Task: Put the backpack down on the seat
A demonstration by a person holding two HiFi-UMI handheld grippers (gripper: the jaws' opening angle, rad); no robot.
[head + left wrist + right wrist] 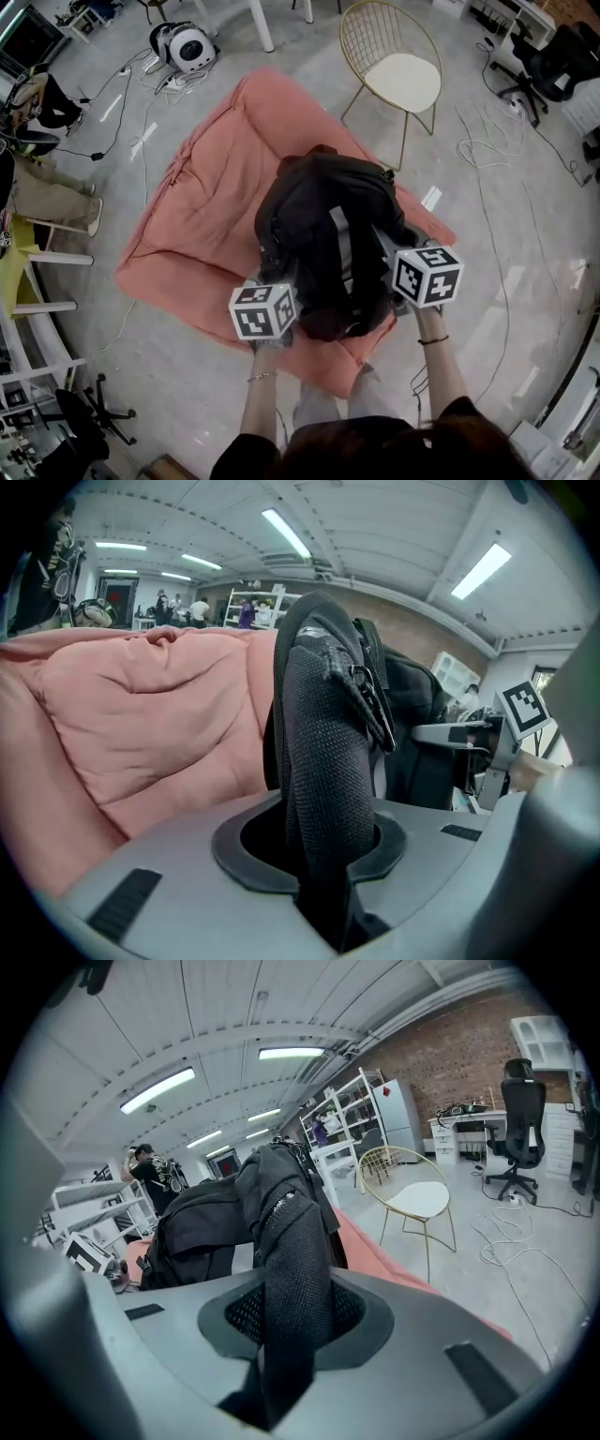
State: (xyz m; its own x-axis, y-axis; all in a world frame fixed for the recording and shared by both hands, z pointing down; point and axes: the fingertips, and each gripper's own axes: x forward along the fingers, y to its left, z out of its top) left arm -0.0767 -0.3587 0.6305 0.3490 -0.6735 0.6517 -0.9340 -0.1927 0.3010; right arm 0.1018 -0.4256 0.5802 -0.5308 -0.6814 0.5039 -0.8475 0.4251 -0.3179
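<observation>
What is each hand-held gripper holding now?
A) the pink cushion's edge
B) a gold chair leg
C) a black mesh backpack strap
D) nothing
C: a black mesh strap of the backpack is clamped in the left hand-held gripper, and another in the right hand-held gripper.

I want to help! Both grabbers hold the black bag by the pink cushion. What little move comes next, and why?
Probably ease both down together: left gripper and right gripper each clamp a mesh strap, with the backpack over the pink seat.
</observation>
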